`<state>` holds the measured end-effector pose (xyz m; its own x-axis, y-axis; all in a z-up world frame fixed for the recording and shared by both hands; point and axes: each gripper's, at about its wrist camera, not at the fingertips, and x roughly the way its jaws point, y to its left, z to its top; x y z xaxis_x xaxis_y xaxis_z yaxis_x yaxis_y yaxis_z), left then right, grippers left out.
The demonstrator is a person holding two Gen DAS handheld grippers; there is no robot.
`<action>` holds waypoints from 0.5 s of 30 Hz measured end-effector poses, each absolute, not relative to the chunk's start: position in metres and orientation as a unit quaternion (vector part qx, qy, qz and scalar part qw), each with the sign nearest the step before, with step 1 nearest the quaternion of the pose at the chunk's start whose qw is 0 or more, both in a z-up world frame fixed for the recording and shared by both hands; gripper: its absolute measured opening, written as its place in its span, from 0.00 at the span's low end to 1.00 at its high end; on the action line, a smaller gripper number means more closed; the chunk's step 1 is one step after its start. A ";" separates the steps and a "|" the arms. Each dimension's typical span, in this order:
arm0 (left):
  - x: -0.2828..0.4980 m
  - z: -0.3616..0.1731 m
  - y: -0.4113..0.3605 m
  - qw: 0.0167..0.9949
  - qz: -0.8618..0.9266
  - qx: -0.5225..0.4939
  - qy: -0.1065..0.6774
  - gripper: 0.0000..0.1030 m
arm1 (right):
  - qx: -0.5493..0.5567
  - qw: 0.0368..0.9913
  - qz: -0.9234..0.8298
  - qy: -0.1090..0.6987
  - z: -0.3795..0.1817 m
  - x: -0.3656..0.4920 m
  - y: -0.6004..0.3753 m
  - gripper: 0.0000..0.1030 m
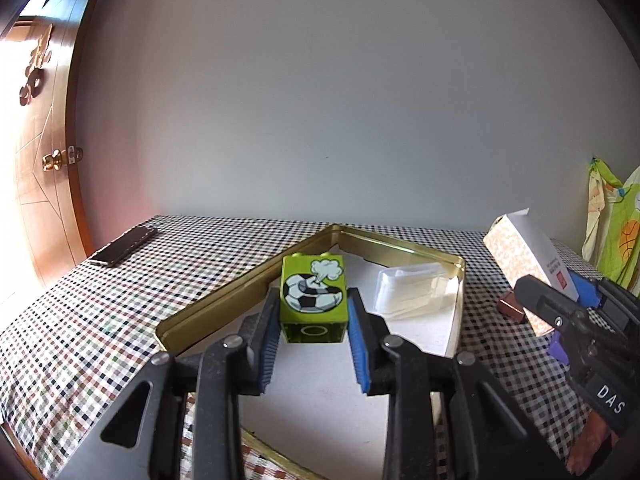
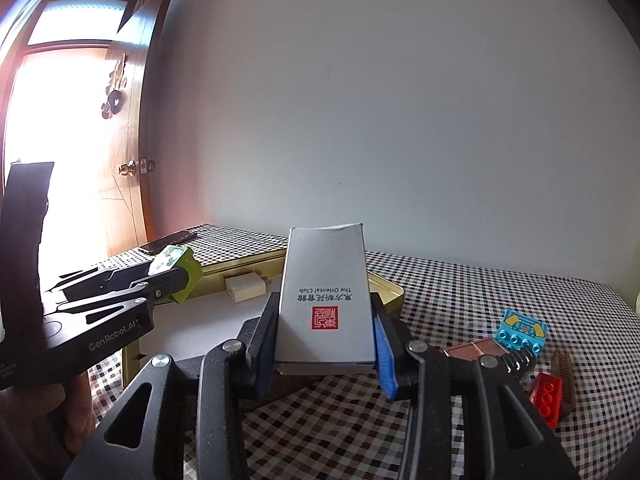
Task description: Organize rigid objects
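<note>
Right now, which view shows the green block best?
The left wrist view: the green block sits centred, soccer-ball print facing the camera, clamped in the left hand-held gripper. The right wrist view shows it only side-on at the left, half hidden.

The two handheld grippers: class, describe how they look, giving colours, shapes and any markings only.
Both are matte black, built of angular linkage arms with triangular cut-outs and silver round pivot pins. Each finger carries a ribbed blue pad. The left gripper has "GenRobot.AI" in white on its side, legible from the right wrist view; the right gripper shows the white letters "DAS" from the left wrist view.
</note>
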<state>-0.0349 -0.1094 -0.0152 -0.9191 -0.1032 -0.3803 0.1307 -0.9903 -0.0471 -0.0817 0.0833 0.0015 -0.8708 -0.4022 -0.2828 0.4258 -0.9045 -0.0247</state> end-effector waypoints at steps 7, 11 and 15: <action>-0.033 -0.016 -0.120 0.063 -0.978 0.193 0.041 0.29 | 0.135 0.221 -0.965 0.044 0.002 -0.083 0.075 0.42; -0.031 -0.016 -0.123 0.065 -0.978 0.194 0.042 0.29 | 0.133 0.224 -0.964 0.045 0.002 -0.084 0.071 0.42; -0.032 -0.016 -0.128 0.070 -0.977 0.195 0.043 0.29 | 0.131 0.229 -0.964 0.045 0.001 -0.083 0.069 0.42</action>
